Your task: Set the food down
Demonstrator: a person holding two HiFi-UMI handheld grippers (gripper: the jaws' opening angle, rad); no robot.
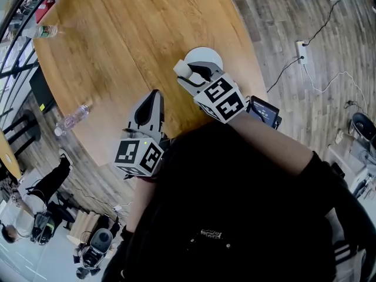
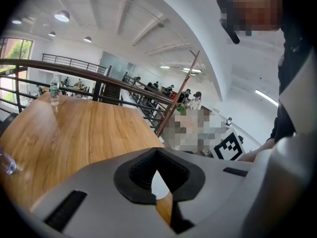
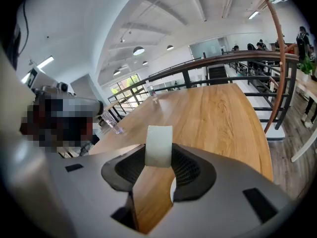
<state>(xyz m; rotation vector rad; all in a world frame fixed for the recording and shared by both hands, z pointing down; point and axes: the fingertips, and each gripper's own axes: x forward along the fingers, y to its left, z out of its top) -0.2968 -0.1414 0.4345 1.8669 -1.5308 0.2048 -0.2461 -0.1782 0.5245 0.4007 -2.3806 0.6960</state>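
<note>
The right hand-held gripper pinches a pale food block by its flat sides; it looks light, soft and crushable. The left hand-held gripper is closed and empty.

A pale white, smooth-sided slab of food with rounded corners stands upright, clamped between the dark pads of the right hand-held gripper. Its upper half juts past the jaw tips. It hangs over the light wooden tabletop; no contact with the wood shows.
</note>
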